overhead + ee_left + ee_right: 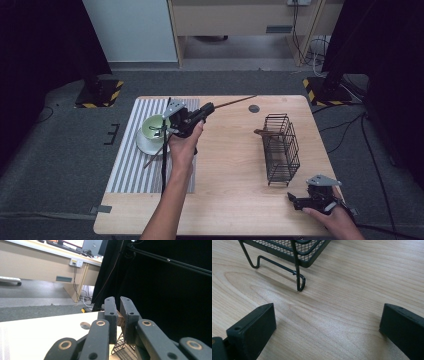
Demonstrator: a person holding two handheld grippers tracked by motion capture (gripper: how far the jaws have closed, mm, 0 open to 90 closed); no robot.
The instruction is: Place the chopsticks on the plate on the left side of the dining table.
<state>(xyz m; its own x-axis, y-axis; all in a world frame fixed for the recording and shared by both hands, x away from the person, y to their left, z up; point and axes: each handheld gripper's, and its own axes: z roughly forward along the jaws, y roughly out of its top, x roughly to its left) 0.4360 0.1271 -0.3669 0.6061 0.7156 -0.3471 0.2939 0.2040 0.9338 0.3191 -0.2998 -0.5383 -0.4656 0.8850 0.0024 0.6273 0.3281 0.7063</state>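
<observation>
My left gripper (209,108) hovers over the back left of the wooden table (235,175), just right of a green cup (154,127) on a white saucer (145,144). It is shut on a thin wooden stick (235,101) that points away to the back right. In the left gripper view the stick's brown wood (121,319) is pinched between the two nearly closed jaws of that gripper (118,307). My right gripper (294,200) rests at the table's front right corner, open. Nothing lies between its spread jaws (327,320), which stand over bare wood.
A black wire basket (281,147) stands right of centre with a brown wooden piece (262,133) poking from its left side; its foot (298,277) is just ahead of my right gripper. A striped mat (125,165) lies under the saucer, with another thin stick (152,159) slanting across it.
</observation>
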